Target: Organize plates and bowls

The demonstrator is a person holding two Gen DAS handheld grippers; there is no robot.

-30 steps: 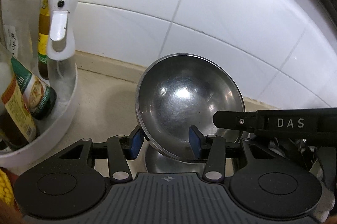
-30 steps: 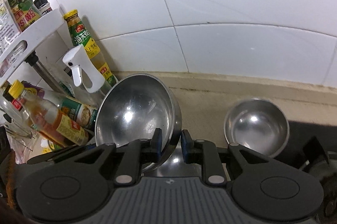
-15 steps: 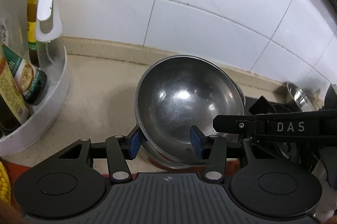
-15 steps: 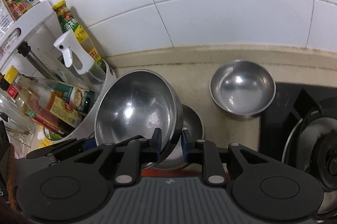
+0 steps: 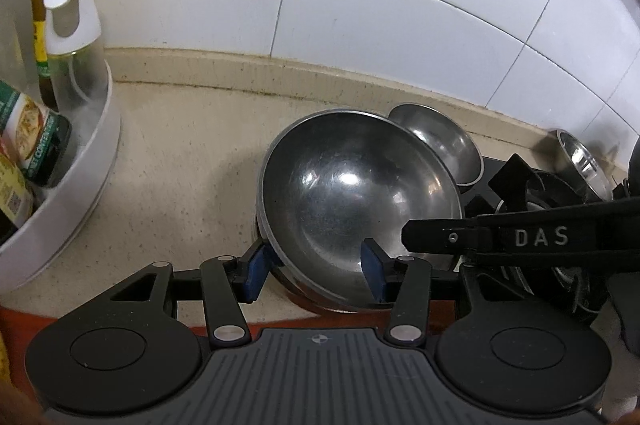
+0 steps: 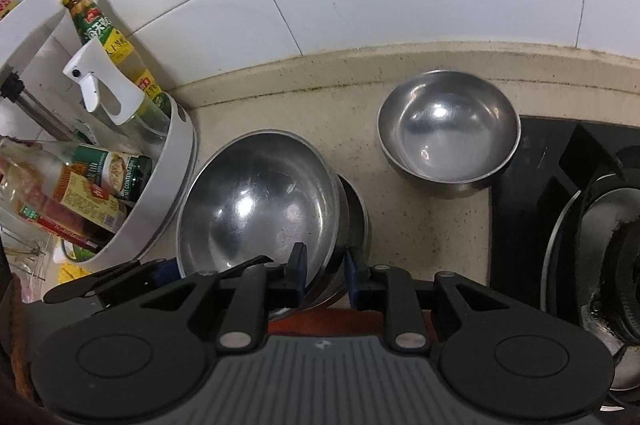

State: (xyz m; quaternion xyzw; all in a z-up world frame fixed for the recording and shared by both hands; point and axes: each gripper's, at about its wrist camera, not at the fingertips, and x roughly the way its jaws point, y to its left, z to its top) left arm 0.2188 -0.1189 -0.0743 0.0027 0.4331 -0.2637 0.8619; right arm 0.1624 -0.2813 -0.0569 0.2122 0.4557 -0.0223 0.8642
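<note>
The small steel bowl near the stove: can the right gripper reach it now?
Probably not yet: the right gripper is shut on the large bowl. Bare counter lies before the small bowl.

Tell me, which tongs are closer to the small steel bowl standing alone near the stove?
Right. The right tongs grip the rim of the large bowl on the side facing the small bowl; the left tongs are on its opposite side, farther away.

Spray bottle [image 6: 100, 85] stands in white rack [image 6: 168, 193].
</note>
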